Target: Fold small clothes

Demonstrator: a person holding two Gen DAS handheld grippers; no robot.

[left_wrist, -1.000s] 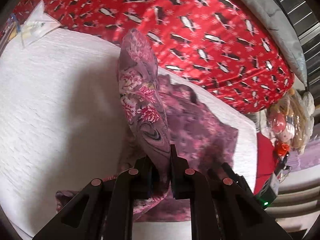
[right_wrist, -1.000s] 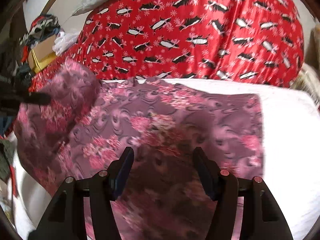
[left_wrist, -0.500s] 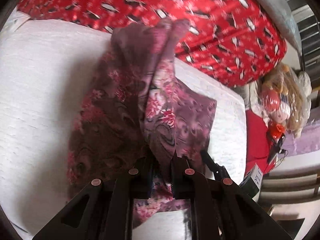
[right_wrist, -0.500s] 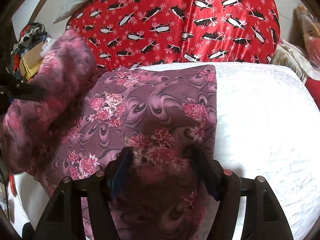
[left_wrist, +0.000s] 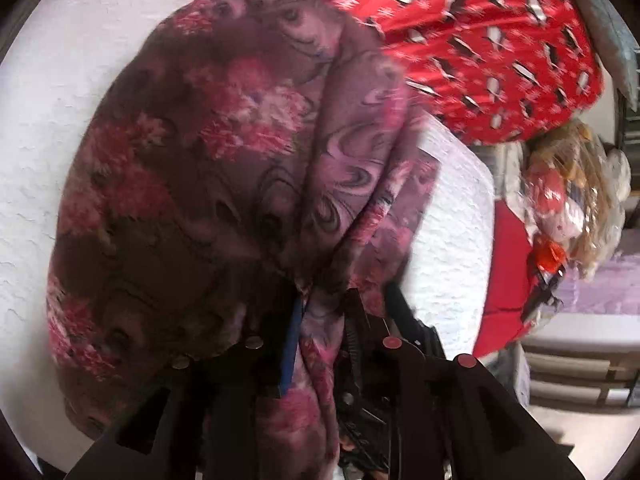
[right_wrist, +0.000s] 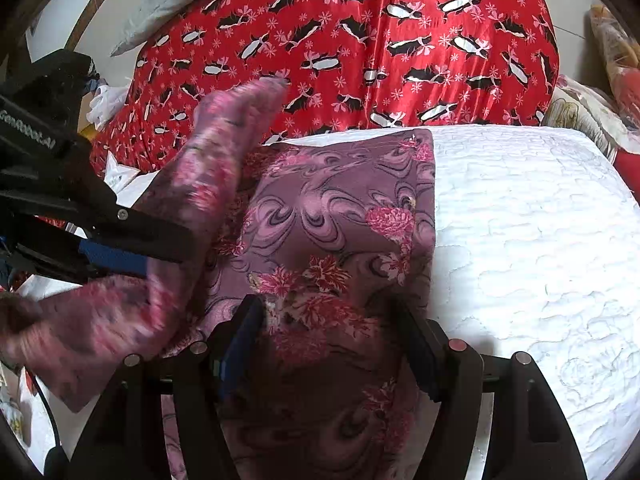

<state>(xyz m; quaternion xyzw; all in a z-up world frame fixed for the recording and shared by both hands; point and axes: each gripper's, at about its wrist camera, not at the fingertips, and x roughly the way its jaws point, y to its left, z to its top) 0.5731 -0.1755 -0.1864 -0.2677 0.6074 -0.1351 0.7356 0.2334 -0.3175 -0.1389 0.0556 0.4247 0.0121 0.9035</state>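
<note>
A purple cloth with pink flowers (right_wrist: 340,208) lies folded on a white quilted pad (right_wrist: 520,240). My left gripper (left_wrist: 322,320) has a bunched edge of this cloth (left_wrist: 200,160) between its fingers; its jaws are opening and the fabric still hangs gathered from them. From the right wrist view the left gripper (right_wrist: 160,248) comes in from the left, a raised flap draped over it. My right gripper (right_wrist: 328,324) stands open just above the near part of the cloth, its fingers either side of a flower patch with nothing pinched.
A red satin blanket with black-and-white penguins (right_wrist: 360,40) is heaped behind the pad. A plastic bag of soft toys (left_wrist: 568,192) sits beyond the pad's right edge. Boxes and clutter (right_wrist: 100,96) lie at the far left.
My left gripper has carried the held flap down and across over the flat part, so the cloth now fills its view. The right gripper shifted toward the cloth's right edge, then stayed.
</note>
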